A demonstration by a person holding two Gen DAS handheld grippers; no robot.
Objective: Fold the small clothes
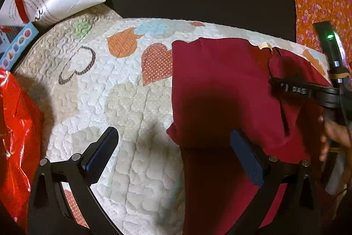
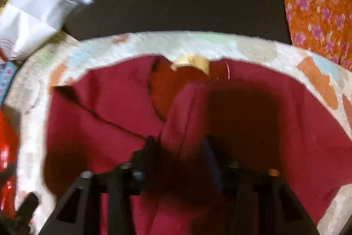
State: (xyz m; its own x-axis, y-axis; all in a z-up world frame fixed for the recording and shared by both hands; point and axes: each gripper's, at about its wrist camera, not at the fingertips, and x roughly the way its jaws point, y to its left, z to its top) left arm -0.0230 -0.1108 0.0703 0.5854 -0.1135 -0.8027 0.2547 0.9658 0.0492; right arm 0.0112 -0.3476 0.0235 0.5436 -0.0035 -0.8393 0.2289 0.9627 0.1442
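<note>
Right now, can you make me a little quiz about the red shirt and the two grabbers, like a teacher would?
1. True or false: the left gripper is squeezing the red shirt.
2. What lies under the shirt? A) a bare wooden floor B) a quilt with hearts C) a glass table
3. Fill in: a fold of the shirt stands between the fingers of the ____ gripper.

Key:
1. False. Its jaws stand wide open, one finger over the quilt and the other over the shirt.
2. B
3. right. The picture is too blurred to say whether it pinches the cloth.
</note>
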